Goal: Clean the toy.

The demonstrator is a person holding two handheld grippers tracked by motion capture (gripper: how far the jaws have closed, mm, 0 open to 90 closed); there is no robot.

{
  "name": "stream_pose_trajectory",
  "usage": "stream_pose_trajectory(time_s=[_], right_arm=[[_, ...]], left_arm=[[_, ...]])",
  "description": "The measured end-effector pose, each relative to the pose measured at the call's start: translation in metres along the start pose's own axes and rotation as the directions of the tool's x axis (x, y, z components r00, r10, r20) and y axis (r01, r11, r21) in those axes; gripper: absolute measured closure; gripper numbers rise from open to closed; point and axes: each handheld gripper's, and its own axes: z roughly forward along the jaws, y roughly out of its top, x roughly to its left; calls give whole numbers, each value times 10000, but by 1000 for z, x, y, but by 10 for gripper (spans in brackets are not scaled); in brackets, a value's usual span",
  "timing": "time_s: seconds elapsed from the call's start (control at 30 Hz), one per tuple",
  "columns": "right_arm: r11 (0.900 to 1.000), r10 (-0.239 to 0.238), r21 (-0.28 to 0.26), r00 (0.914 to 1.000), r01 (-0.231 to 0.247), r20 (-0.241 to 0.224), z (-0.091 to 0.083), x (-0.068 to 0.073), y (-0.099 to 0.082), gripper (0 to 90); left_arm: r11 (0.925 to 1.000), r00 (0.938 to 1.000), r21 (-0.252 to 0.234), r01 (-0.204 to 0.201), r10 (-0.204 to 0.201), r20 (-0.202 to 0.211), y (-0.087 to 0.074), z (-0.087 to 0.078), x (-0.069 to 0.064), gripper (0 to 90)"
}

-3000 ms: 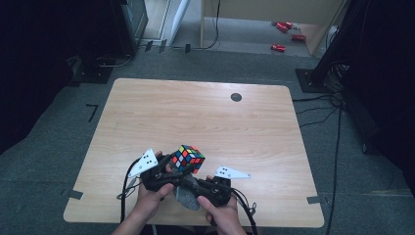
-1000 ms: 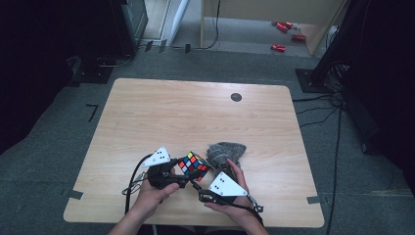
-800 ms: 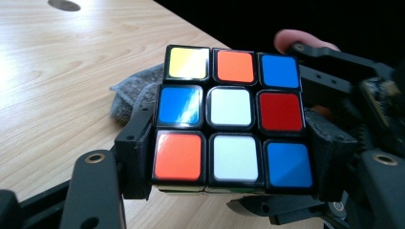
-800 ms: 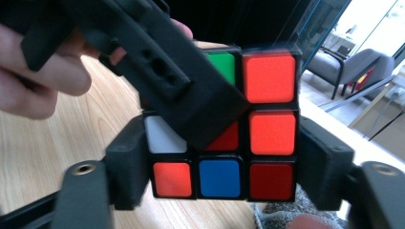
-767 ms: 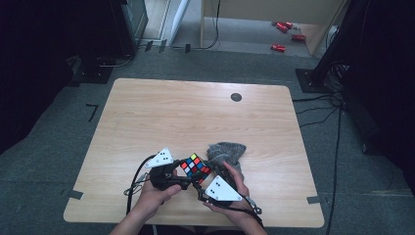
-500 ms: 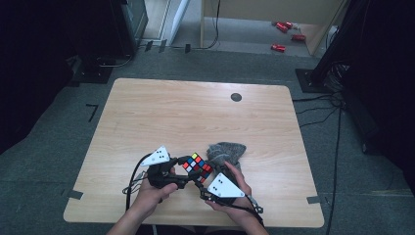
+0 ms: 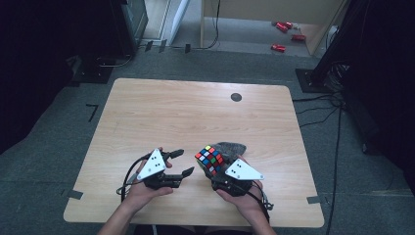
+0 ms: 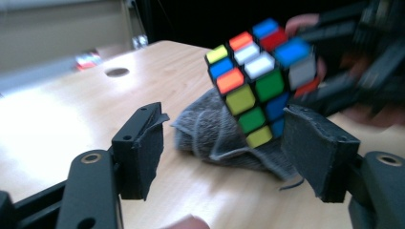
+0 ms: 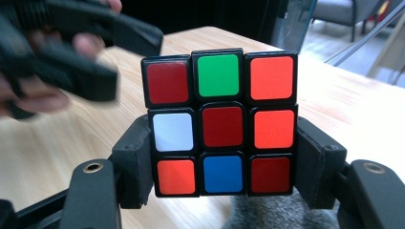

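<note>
**Cube handed to the right gripper; left gripper freed**

Table (image 7: 161, 112): pale wood, with a dark round hole (image 7: 236, 97) toward 12 o'clock.

Grey cloth (image 8: 215, 138): crumpled on the tabletop near the 6 o'clock edge, just under and behind the cube.

Right gripper (image 9: 224, 162): jaws clamp the puzzle cube (image 9: 219, 121) by its two lower layers, one pad on each side; the cube sits lifted off the table, tilted, above the cloth.

Left gripper (image 7: 180, 163): at 9 o'clock of the cube, apart from it. Its jaws stand parted with nothing between them, having just been closing a little.

Step, as judged: regrasp between turns. The next move likely calls for the left jaws to open wider, close in on the free top layer squarely, then twist while the right grip holds firm.
</note>
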Motion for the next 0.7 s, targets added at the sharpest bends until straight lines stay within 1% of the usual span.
stream_pose_trajectory(time_s=[0.07, 0.1, 0.17, 0.2, 0.23, 0.27, 0.3, 0.33, 0.37, 0.4, 0.43, 0.5, 0.53, 0.57, 0.6, 0.63, 0.67, 0.7], right_arm=[[9994, 353, 30, 9993, -353, -125, -2, 1, 3, 344], [9987, 499, 47, 9986, -498, -183, -3, 1, 4, 343], [9957, 928, 86, 9951, -926, -339, -4, 1, 7, 343], [9929, 1189, 122, 9919, -1185, -437, -5, 1, 9, 343], [9899, 1413, 151, 9884, -1407, -553, -6, 0, 10, 343], [9872, 1595, 178, 9851, -1587, -644, -7, 1, 12, 343], [9851, 1715, 243, 9827, -1702, -704, -7, 1, 14, 343], [9832, 1819, 304, 9803, -1801, -764, -7, 2, 15, 343], [9821, 1874, 368, 9788, -1850, -822, -7, 4, 16, 343], [9816, 1893, 434, 9782, -1862, -852, -7, 6, 17, 343], [9812, 1903, 497, 9779, -1866, -869, -6, 8, 17, 342], [9793, 1973, 639, 9758, -1918, -947, -5, 11, 18, 342], [9793, 1973, 639, 9758, -1918, -947, -5, 11, 18, 342], [9782, 2000, 783, 9740, -1924, -1061, -3, 14, 18, 342], [9768, 2046, 862, 9729, -1959, -1075, -2, 15, 18, 342], [9755, 2078, 956, 9723, -1980, -1066, -1, 16, 17, 342], [9755, 2078, 956, 9723, -1980, -1066, -1, 16, 17, 342], [9702, 2285, 1094, 9665, -2162, -1166, 1, 17, 16, 342]], left_arm=[[9983, 9983, 178, -560, 562, -131, -2, 3, -4, 305], [9968, 9968, 220, -775, 778, -163, -3, 4, -6, 301], [9929, 9932, 301, -1153, 1158, -150, -4, 7, -10, 283], [9904, 9906, 284, -1355, 1359, -146, -5, 7, -12, 277], [9868, 9868, 162, -1609, 1612, -173, -6, 8, -14, 276], [9810, 9806, -13, -1940, 1939, -281, -7, 9, -16, 277], [9760, 9755, -17, -2177, 2176, -342, -8, 10, -18, 277], [9723, 9717, -13, -2338, 2336, -341, -8, 12, -20, 268], [9723, 9717, -13, -2338, 2336, -341, -8, 12, -20, 254], [9638, 9626, 80, -2664, 2665, -484, -10, 14, -23, 249], [9599, 9584, 114, -2802, 2804, -536, -11, 15, -24, 239], [9549, 9531, 124, -2966, 2968, -592, -12, 17, -26, 207], [9549, 9531, 124, -2966, 2968, -592, -12, 17, -26, 204], [9524, 9505, 15, -3050, 3045, -618, -12, 17, -27, 194], [9512, 9496, -78, -3086, 3076, -602, -12, 17, -28, 193], [9484, 9470, -108, -3168, 3156, -589, -11, 17, -29, 192], [9484, 9470, -108, -3168, 3156, -589, -11, 17, -29, 188], [9447, 9437, -177, -3275, 3261, -549, -12, 17, -31, 189]])
